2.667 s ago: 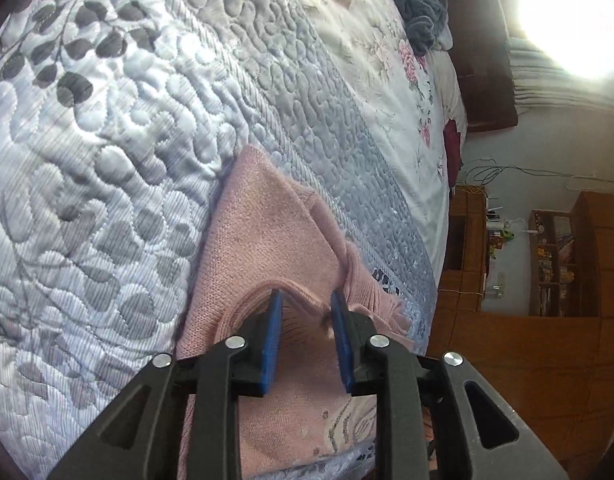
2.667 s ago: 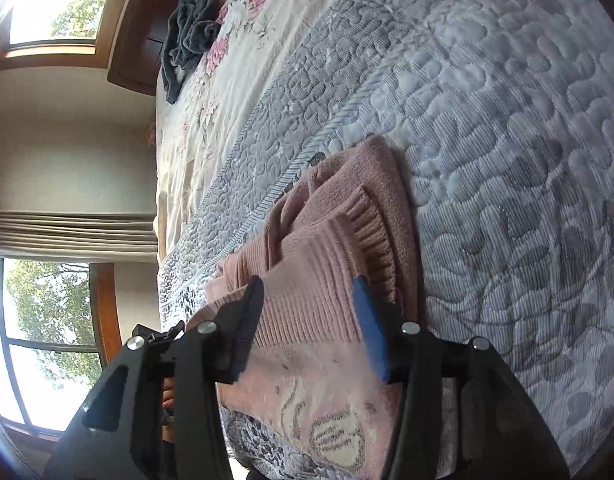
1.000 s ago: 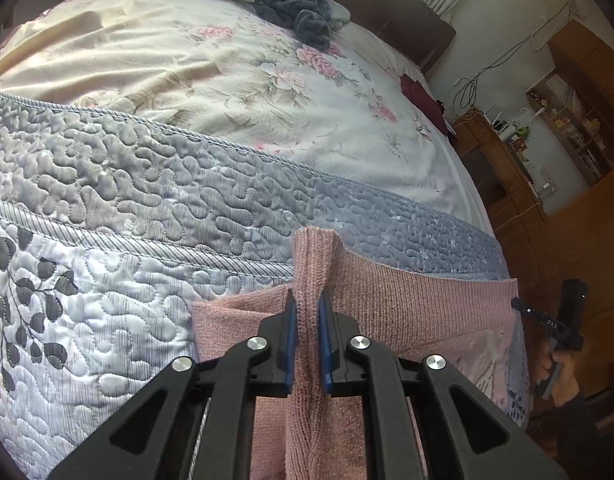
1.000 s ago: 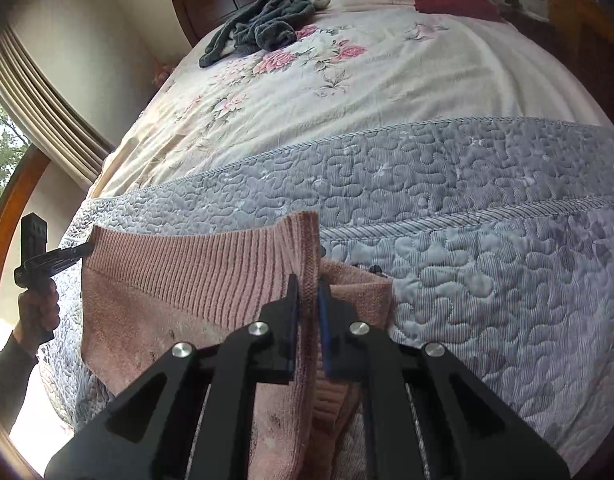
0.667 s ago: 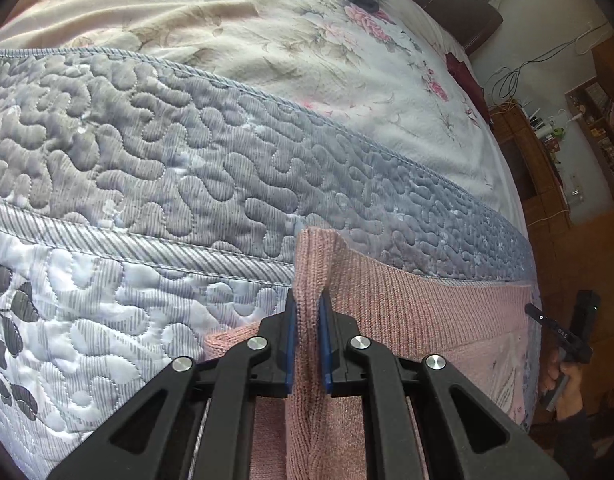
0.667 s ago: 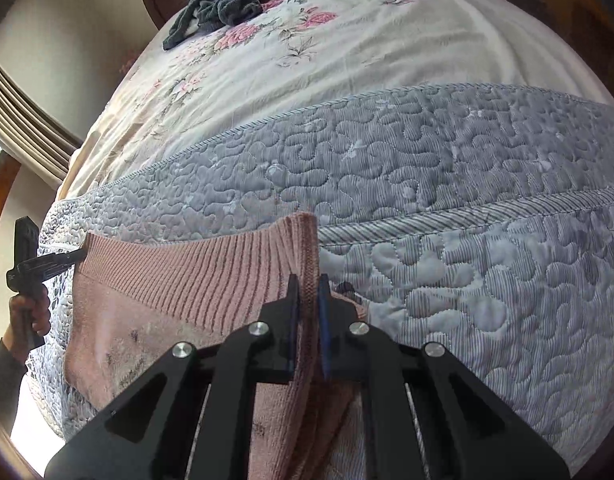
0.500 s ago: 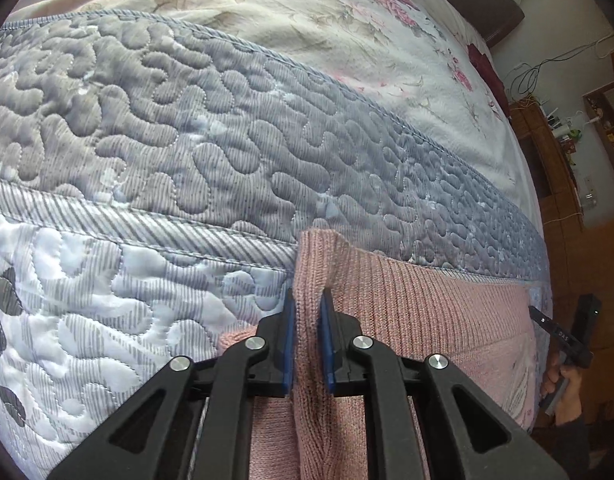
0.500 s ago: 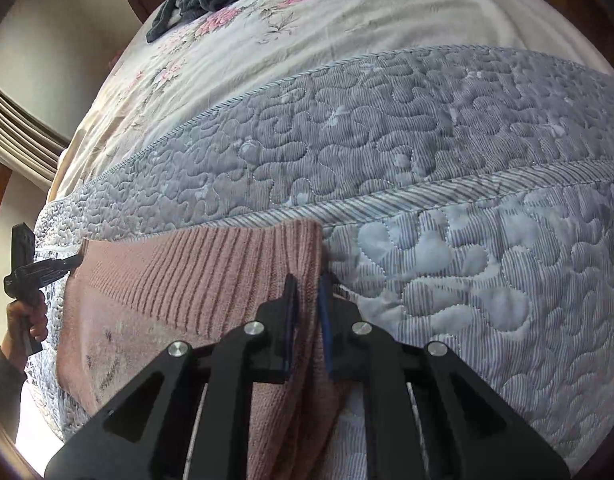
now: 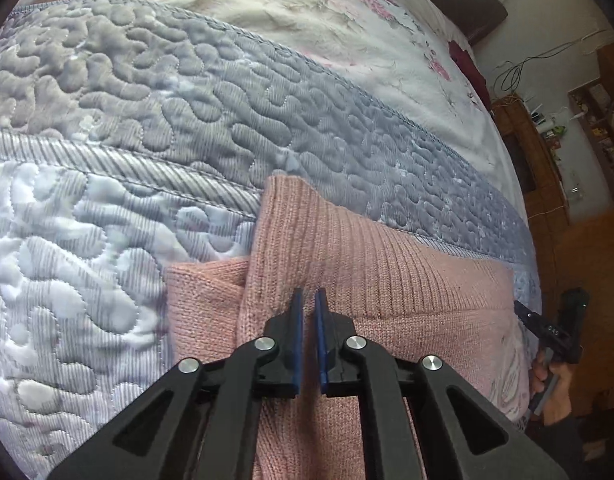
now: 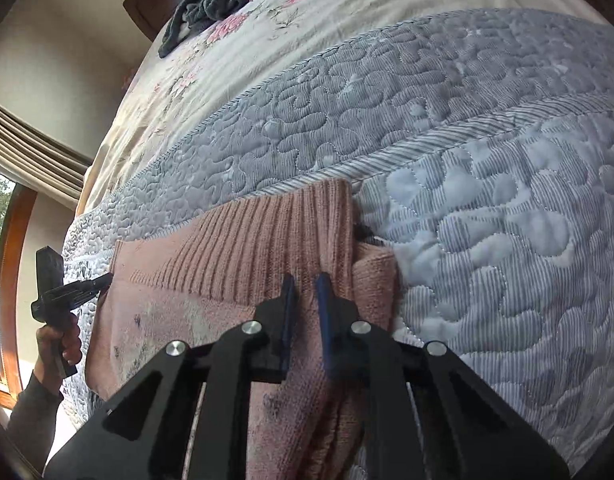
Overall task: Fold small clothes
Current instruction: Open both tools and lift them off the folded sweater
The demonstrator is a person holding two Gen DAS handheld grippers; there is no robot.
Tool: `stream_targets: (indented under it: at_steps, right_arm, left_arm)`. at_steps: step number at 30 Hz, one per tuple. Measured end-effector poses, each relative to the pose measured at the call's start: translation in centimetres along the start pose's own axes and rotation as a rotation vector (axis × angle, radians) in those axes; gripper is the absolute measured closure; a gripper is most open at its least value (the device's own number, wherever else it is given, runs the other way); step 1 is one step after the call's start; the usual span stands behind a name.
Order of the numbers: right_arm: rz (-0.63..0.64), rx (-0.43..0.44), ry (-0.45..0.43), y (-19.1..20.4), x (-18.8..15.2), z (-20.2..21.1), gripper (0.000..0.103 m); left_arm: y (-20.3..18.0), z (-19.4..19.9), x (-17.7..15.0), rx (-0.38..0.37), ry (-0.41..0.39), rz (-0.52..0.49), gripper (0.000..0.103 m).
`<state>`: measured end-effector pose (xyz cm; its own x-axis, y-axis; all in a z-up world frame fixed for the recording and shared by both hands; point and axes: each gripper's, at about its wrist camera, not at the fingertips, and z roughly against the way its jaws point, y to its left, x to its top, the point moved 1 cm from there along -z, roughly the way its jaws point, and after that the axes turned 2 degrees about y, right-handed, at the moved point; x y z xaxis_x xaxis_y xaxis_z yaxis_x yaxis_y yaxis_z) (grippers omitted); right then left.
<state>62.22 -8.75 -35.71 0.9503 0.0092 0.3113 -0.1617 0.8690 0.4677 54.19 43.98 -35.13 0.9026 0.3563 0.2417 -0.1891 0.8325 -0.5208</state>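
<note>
your pink sweater (image 9: 347, 264) lies folded on the grey quilt (image 9: 127, 128) near the bed's foot, ribbed hem doubled over the top. your left tongs (image 9: 308, 312) hover over its left end, blue pads parted by a narrow gap with nothing pinched. your right tongs (image 10: 305, 296) sit over the right end, jaws slightly spread, also gripping nothing. in the left view, small white lettering shows on the right tool beside your hand (image 9: 555, 392), too small to read. a dark grey garment (image 10: 211, 0) lies far up the floral sheet (image 10: 307, 32).
</note>
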Motion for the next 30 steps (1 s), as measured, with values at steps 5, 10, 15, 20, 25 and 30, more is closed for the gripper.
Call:
stream_targets:
  at_steps: [5,10,15,20,25,30]
  right_arm:
    - [0.109,0.173,0.012,4.8,-5.5,3.6,0.083]
    - [0.081,0.157,0.104,2.7,-10.5,0.8,0.103]
    - [0.066,0.198,0.04,4.5,-11.2,5.0,0.087]
    - [0.14,0.133,0.133,5.4,-16.1,4.2,0.091]
    - [0.056,0.021,0.087,3.1,-15.7,6.0,0.095]
    - [0.377,-0.165,0.07,13.3,-17.1,8.0,0.035]
  left_arm:
    - [-4.0,5.0,-6.0,-0.214,-0.008,-0.188,0.091]
    - [-0.2,1.8,-11.2,-0.081,0.058,-0.126,0.097]
    - [-2.8,5.9,-13.9,-0.164,-0.002,-0.201,0.09]
    - [-2.9,3.3,-17.8,-0.081,0.082,-0.234,0.087]
    - [-0.3,4.1,-17.6,-0.109,0.098,-0.118,0.087]
    - [2.2,10.2,-14.5,-0.197,0.019,-0.033,0.032]
